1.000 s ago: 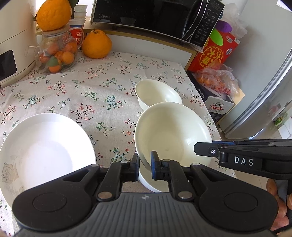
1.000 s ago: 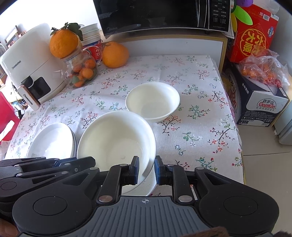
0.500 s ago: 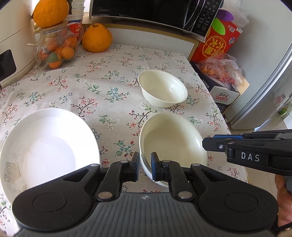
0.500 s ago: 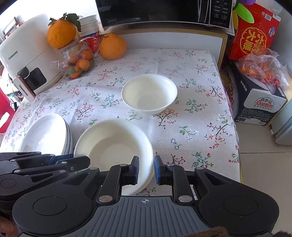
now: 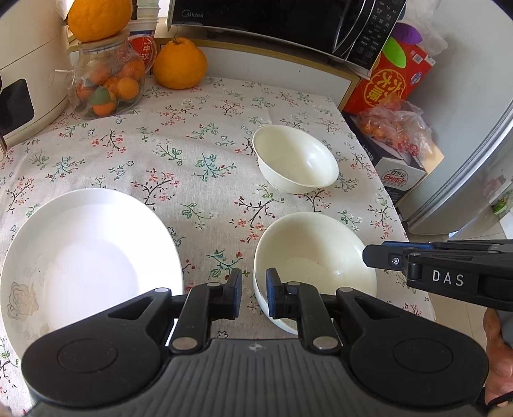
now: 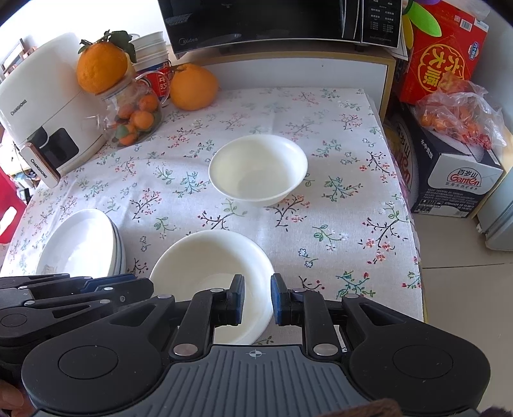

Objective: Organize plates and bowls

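Note:
Two white bowls nested as a stack (image 5: 315,253) (image 6: 211,266) stand on the flowered tablecloth near its front edge. A single white bowl (image 5: 296,158) (image 6: 258,168) stands farther back. A stack of white plates (image 5: 86,253) (image 6: 81,243) lies at the front left. My left gripper (image 5: 253,293) hovers at the stack's left rim, jaws slightly apart, holding nothing. My right gripper (image 6: 257,296) hovers at the stack's right rim, jaws slightly apart, empty; it also shows in the left wrist view (image 5: 381,256).
A glass jar of small oranges (image 6: 136,118), a large orange (image 6: 192,86), a white air fryer (image 6: 41,106) and a microwave (image 6: 282,22) line the back. Boxes (image 6: 449,173) stand on the floor beyond the table's right edge (image 6: 413,243).
The held bowl came down onto the bowl beneath it. Both grippers' jaws opened a little, let go of the rim and drew back towards me.

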